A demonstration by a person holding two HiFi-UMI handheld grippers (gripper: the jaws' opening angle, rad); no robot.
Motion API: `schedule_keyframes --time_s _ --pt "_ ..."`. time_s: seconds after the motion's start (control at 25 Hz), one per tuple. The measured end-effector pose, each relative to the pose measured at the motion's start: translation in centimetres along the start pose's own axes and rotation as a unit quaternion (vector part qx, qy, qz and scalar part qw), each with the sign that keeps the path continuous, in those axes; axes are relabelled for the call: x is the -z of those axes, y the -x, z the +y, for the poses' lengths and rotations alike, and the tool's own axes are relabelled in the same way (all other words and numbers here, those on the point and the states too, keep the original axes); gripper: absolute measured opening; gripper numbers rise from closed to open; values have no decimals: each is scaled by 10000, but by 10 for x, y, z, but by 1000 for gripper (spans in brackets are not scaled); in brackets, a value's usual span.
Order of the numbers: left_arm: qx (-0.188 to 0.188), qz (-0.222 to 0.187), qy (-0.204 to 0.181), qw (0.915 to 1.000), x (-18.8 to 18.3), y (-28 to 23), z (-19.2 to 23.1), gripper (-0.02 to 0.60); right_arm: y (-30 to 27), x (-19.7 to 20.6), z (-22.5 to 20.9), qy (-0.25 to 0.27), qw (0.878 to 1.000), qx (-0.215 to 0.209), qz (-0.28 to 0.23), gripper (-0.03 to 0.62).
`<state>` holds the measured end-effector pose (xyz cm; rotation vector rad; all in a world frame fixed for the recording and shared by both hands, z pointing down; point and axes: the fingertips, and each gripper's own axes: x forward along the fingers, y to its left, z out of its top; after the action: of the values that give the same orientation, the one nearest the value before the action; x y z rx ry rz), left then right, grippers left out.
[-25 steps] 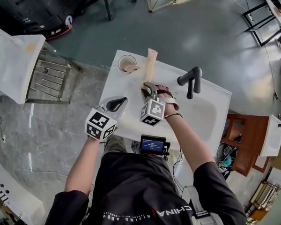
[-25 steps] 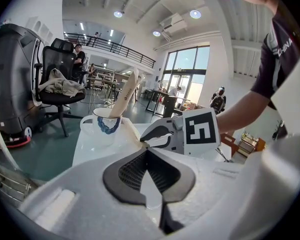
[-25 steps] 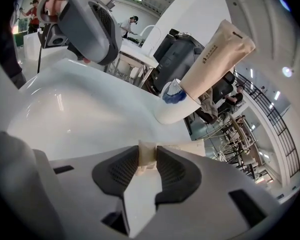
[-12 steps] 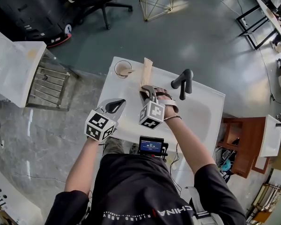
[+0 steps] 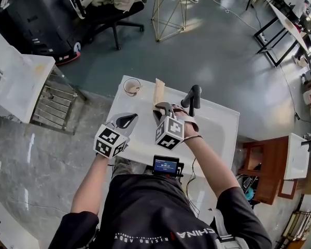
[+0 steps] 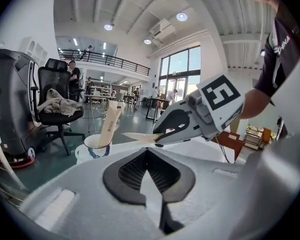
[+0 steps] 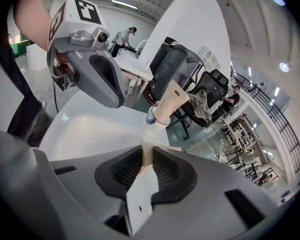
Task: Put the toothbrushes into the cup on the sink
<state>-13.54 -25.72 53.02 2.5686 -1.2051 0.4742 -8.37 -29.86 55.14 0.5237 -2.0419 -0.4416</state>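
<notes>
A white cup (image 5: pixel 131 86) stands at the sink's (image 5: pixel 213 124) far left corner; the left gripper view shows one boxed toothbrush (image 6: pixel 111 123) upright in that cup (image 6: pixel 96 147). My right gripper (image 5: pixel 164 108) is shut on a second pale flat toothbrush box (image 5: pixel 159 92), held above the sink and pointing away toward the cup. Its jaws have just been closing, and the box (image 7: pixel 146 159) sits pinched between the pads. The left gripper (image 5: pixel 127 119) hovers over the sink's near left part, shut and holding nothing. From it I see the right gripper (image 6: pixel 162 136) with the box (image 6: pixel 139 137) sticking out.
A black faucet (image 5: pixel 192 97) rises at the sink's back, just right of my right gripper. A metal rack (image 5: pixel 52 98) stands left of the sink, a wooden cabinet (image 5: pixel 259 157) right of it. An office chair (image 5: pixel 111 1) and a wire-frame table (image 5: pixel 168 7) stand beyond.
My right gripper has closed on the toothbrush box and lifted it off the sink. Both grippers have risen; the left one stays beside it, still without anything in its jaws.
</notes>
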Motion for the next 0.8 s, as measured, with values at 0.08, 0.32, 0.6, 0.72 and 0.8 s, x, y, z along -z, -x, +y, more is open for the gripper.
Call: schedule_keyframes --time_s 0.08,0.32,0.6,0.72,0.8 --pt "-33 -56 -56 10000 -5 1 -5 -3 13 -5 1 1 9999 -90 -63 75" --pt "-127 -212 1 9997 -13 7 -21 -3 39 -8 12 122 9995 -236 -179 75" --pt "-269 -303 108 9991 -15 17 -24 -3 57 -6 22 356 9980 -485 -198 75" --pt "-309 -340 84 9989 -19 18 -23 -3 67 -7 18 438 9965 -674 -208 74" --pt "-312 -350 43 9989 -23 19 -22 -3 74 -10 11 512 9953 -801 -210 74"
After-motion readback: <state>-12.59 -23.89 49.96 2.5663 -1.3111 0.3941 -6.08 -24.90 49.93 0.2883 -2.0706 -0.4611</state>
